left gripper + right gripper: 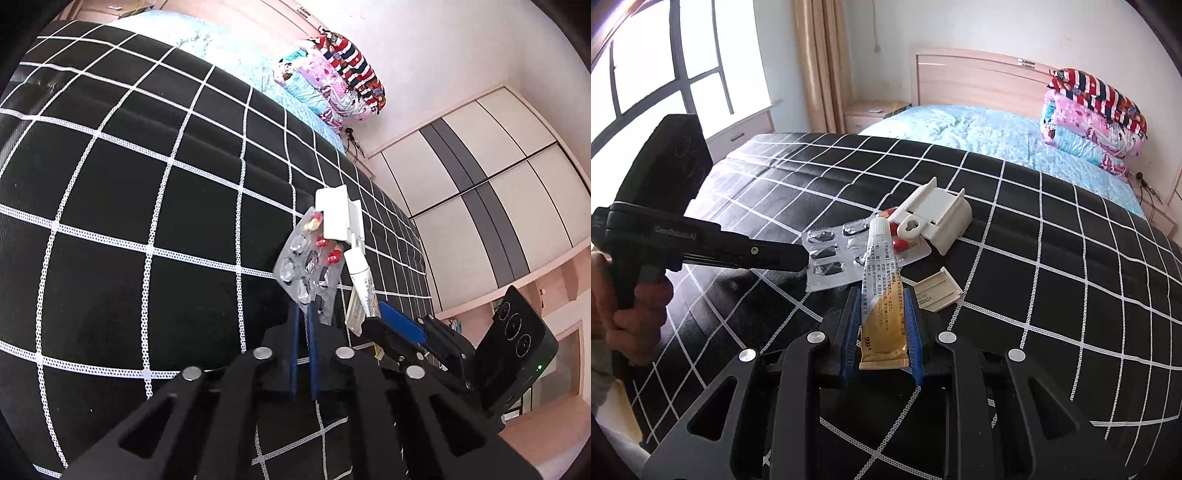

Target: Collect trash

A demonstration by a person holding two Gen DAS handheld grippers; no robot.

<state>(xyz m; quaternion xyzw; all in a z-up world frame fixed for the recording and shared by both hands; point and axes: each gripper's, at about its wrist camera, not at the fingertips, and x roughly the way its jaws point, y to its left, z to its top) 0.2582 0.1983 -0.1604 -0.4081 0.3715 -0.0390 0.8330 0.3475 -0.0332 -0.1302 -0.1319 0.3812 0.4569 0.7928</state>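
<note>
The left gripper has its blue fingers closed almost together. The right gripper keeps its fingers a little apart, pressing from both sides. A bare hand grips the left handle.

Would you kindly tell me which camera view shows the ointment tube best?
The right wrist view: the ointment tube lies lengthwise between the right claw's blue pads, cap and printed label showing. The left wrist view shows it smaller, its lower end hidden behind that claw.
</note>
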